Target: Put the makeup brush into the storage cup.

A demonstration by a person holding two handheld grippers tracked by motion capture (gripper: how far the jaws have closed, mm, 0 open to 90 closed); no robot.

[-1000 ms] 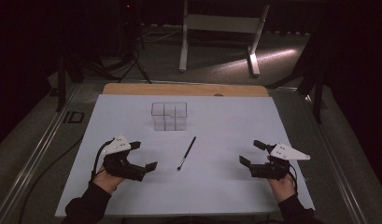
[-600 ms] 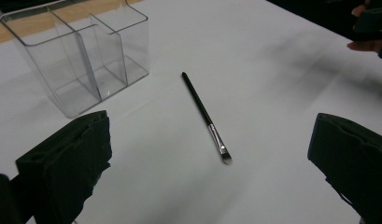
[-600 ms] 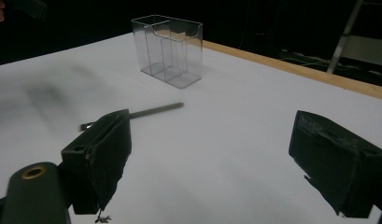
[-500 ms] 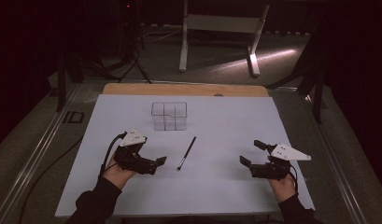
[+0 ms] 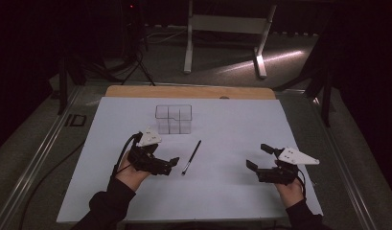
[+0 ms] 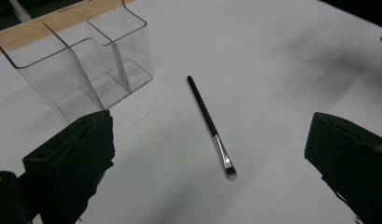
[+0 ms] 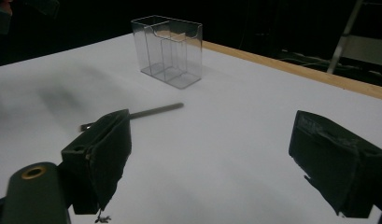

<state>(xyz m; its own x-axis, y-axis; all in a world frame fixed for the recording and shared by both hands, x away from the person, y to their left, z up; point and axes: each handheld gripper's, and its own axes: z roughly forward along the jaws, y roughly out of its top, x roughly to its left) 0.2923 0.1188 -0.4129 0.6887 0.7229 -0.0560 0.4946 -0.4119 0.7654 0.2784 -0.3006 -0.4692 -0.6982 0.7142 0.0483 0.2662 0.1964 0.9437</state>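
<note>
A thin black makeup brush [image 5: 191, 157] lies on the white table sheet, bristle end toward me. Behind it stands a clear plastic organizer [image 5: 173, 119] with several empty compartments. My left gripper [image 5: 170, 165] is open just left of the brush's bristle end, not touching it. In the left gripper view the brush [image 6: 200, 100] lies ahead between the spread jaws, with the organizer [image 6: 81, 65] at upper left. My right gripper [image 5: 259, 156] is open at the right of the sheet, holding nothing. In the right gripper view the brush [image 7: 151, 111] and the organizer [image 7: 172, 51] sit farther off.
The white sheet [image 5: 232, 124] covers most of the table, with a wooden strip [image 5: 189, 92] along its far edge. A small dark object [image 5: 76, 120] lies off the sheet at left. A white stand [image 5: 222, 28] is on the floor beyond.
My left gripper has moved right and a little forward, ending close beside the brush. The right gripper, the brush and the organizer have stayed put.
</note>
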